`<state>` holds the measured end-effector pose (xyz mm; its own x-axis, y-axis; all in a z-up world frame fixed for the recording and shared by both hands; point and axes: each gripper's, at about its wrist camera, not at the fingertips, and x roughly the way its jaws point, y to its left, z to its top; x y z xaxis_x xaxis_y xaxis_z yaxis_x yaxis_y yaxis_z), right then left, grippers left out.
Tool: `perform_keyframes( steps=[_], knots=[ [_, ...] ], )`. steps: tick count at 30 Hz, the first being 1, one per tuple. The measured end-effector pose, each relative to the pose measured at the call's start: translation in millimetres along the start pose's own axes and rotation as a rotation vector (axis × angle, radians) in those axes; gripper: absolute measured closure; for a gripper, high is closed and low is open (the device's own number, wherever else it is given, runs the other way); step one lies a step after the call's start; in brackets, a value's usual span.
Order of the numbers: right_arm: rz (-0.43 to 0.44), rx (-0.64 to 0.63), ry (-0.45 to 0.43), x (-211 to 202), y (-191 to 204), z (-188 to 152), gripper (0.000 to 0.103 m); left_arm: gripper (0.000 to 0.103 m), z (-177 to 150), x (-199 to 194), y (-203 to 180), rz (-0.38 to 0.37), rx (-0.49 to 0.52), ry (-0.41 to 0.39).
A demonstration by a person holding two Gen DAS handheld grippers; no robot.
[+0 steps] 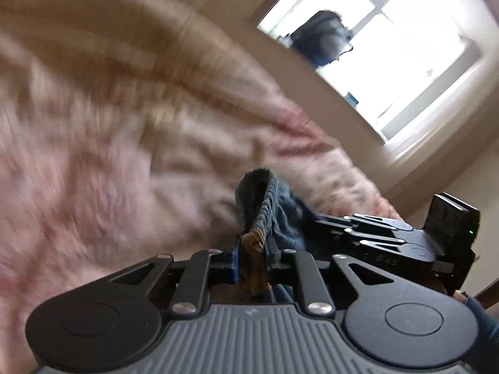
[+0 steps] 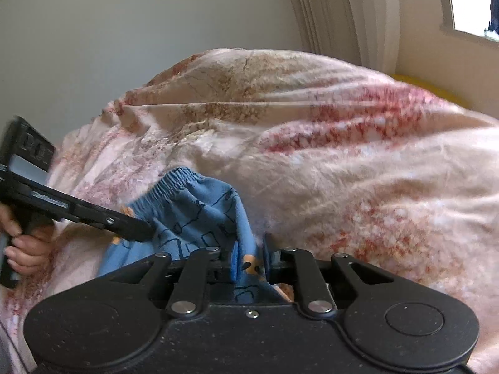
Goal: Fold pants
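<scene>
Two tools [image 1: 252,249] [image 2: 249,261] clamped on pants [image 2: 193,205]

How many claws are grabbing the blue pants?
2. The left claw pinches the blue pants at one edge of the waistband, and the right claw pinches the fabric beside it, over the pink flowery bedspread. None seem hidden.

The pants [image 2: 193,215] are soft matt blue knit cloth with a gathered, ribbed waistband at their 12 o'clock edge. Under them the bedcover [image 2: 327,143] is crinkled matt cotton-like cloth, printed pink and tan. The right gripper [image 2: 250,258] is matt black plastic, faintly speckled, with shiny metal rivets and blue rubbery pads [image 2: 234,261].
</scene>
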<state>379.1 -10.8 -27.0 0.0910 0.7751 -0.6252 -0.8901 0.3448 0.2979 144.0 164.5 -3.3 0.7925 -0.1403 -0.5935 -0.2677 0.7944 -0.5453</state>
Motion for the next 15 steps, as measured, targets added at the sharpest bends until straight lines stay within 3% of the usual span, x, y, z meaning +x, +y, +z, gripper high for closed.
perform_keyframes(
  steps=[3,5,9,11,13,15],
  knots=[
    [-0.038,-0.051,-0.047,-17.6,15.4,5.5,0.081,0.088,-2.2,-30.1,-21.4,0.033,0.078,-0.058],
    [-0.083,-0.086,-0.083,-30.7,24.7,9.5,0.059,0.088,-5.7,-30.2,-25.1,0.082,0.103,-0.038],
    [-0.244,-0.198,-0.134,-50.0,48.6,3.0,0.045,0.088,-11.0,-12.0,-6.5,0.15,0.048,0.027],
    [-0.299,-0.222,-0.149,-55.2,63.0,-12.0,0.028,0.088,-12.5,-5.9,2.6,0.16,0.021,0.033],
    [-0.312,-0.233,-0.136,-55.7,74.9,-30.1,0.024,0.088,-13.7,-4.0,7.4,0.159,0.002,0.04],
    [-0.386,-0.278,-0.092,-50.4,81.9,-48.8,0.024,0.087,-13.8,-6.0,8.7,0.155,0.011,0.041]
  ],
)
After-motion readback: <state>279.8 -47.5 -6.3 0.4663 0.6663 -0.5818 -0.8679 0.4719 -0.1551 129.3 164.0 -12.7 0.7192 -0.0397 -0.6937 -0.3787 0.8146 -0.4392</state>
